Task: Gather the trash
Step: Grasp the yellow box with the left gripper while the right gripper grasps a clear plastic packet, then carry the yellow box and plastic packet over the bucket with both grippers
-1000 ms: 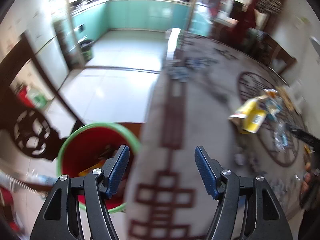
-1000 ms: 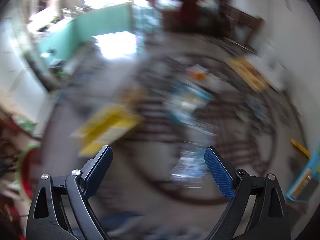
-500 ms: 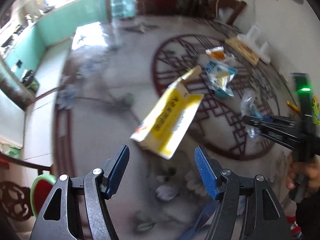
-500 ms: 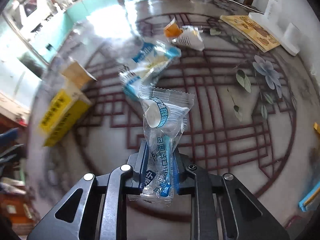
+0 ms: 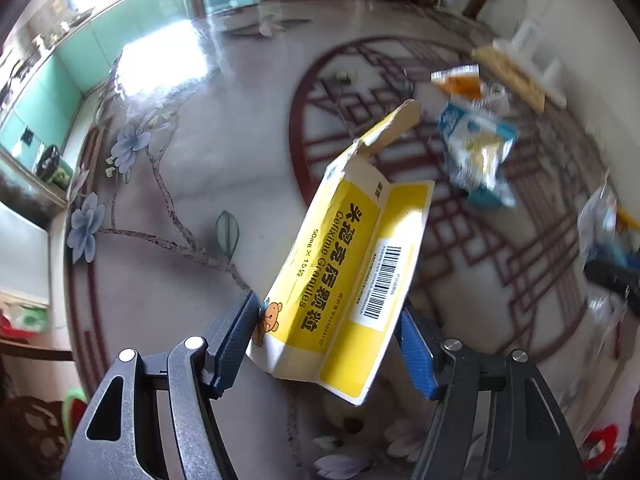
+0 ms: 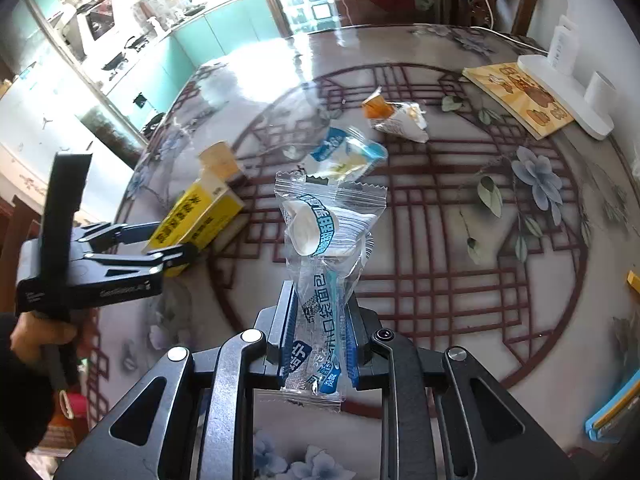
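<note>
My left gripper (image 5: 326,330) has its fingers on both sides of a yellow medicine box (image 5: 352,264) with an open flap, touching it on the table; it also shows in the right wrist view (image 6: 176,250) with the box (image 6: 196,216). My right gripper (image 6: 316,344) is shut on a clear plastic wrapper with blue print (image 6: 324,256), held upright above the table. A blue and white wrapper (image 6: 344,154) and an orange and white wrapper (image 6: 394,116) lie farther back on the table.
The round table (image 6: 460,280) has a glass top over a red lattice and flower pattern. A yellow printed board (image 6: 520,96) and a white stand (image 6: 568,92) sit at the far right. A blue item (image 6: 616,412) lies at the right edge. A green-rimmed red bucket (image 5: 74,400) shows low left.
My left gripper swung from the bucket to the table and closed around the yellow box. My right gripper took hold of the clear wrapper and keeps it lifted.
</note>
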Motion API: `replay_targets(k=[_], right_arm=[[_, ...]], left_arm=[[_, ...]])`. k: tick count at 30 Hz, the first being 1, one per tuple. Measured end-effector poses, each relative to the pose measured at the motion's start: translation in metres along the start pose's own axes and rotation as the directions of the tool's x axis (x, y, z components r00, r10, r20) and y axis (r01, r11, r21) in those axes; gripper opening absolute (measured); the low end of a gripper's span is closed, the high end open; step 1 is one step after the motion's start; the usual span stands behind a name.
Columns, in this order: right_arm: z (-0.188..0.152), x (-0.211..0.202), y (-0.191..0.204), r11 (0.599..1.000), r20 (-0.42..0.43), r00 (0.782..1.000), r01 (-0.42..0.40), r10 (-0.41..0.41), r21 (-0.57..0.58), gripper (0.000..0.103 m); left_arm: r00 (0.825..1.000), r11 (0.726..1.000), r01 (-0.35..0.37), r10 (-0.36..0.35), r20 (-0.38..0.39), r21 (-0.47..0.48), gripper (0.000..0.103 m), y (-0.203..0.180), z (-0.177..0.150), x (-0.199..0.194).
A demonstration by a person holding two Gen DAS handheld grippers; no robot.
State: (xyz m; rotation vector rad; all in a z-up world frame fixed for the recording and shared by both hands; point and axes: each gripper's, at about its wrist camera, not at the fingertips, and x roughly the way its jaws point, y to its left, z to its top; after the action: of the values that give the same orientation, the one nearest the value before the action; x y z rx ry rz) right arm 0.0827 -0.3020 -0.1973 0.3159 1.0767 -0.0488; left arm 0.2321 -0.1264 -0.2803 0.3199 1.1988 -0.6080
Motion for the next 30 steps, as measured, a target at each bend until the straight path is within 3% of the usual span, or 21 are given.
replay_targets(k=[4, 5, 13, 14, 15, 30], right_arm=[[0.002, -0.011, 0.012, 1.000, 0.021, 1.000, 0.001, 0.000, -0.024, 0.020], [0.003, -0.013, 0.015, 0.999, 0.031, 1.000, 0.006, -0.004, -0.034, 0.020], [0.009, -0.039, 0.050, 0.993, 0.105, 0.994, 0.032, -0.019, -0.117, 0.020], [0.010, -0.040, 0.053, 0.992, 0.109, 0.994, 0.030, -0.016, -0.121, 0.020], [0.009, -0.042, 0.058, 0.991, 0.115, 0.993, 0.029, -0.014, -0.128, 0.020], [-0.014, -0.061, 0.107, 0.985, 0.143, 0.989, 0.042, -0.018, -0.165, 0.020]], left_arm=[[0.999, 0.999, 0.002, 0.001, 0.053, -0.048, 0.048, 0.002, -0.001, -0.016], [0.997, 0.998, 0.004, 0.001, 0.077, -0.066, 0.034, 0.002, -0.004, -0.025], [0.977, 0.986, 0.040, -0.005, 0.213, -0.163, 0.031, 0.000, -0.032, -0.093], [0.974, 0.985, 0.049, -0.010, 0.227, -0.165, 0.015, 0.000, -0.036, -0.101], [0.974, 0.985, 0.050, -0.012, 0.227, -0.167, 0.009, 0.000, -0.039, -0.106], [0.967, 0.972, 0.081, -0.023, 0.255, -0.220, 0.008, 0.027, -0.117, -0.159]])
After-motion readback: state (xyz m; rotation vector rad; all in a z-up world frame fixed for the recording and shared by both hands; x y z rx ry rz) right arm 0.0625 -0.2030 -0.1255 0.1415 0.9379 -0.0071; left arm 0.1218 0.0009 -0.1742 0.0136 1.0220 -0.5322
